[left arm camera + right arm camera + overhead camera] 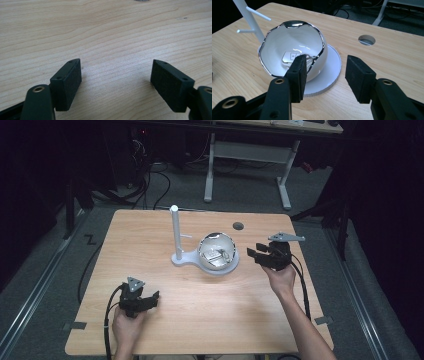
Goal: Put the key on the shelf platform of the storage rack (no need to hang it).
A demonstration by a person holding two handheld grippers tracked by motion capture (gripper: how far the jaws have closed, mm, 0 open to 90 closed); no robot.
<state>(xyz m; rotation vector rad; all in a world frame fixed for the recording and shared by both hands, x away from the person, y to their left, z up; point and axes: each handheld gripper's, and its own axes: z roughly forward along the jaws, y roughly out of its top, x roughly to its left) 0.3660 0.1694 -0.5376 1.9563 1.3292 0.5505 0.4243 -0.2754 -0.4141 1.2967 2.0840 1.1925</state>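
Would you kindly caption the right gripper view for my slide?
Open right claw poised beside a white bowl holding a car key fob.

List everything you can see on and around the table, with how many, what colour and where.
Table: one, light wood, centre of the high view.
Hole: one, round, dark, far right part of the table top.
Stand: one, white, upright post with side pegs on a round base, middle of the table.
Bowl: one, white with a shiny wavy rim, on the stand's base.
Key fob: one, white, inside the bowl.
Desk: one, white frame, on the floor beyond the table.
Cables: several, black, on the floor at far left.
Left gripper: one, black, fingers open over bare wood, near left.
Right gripper: one, black, fingers open, just right of the bowl.
Hands: two, one on each gripper.
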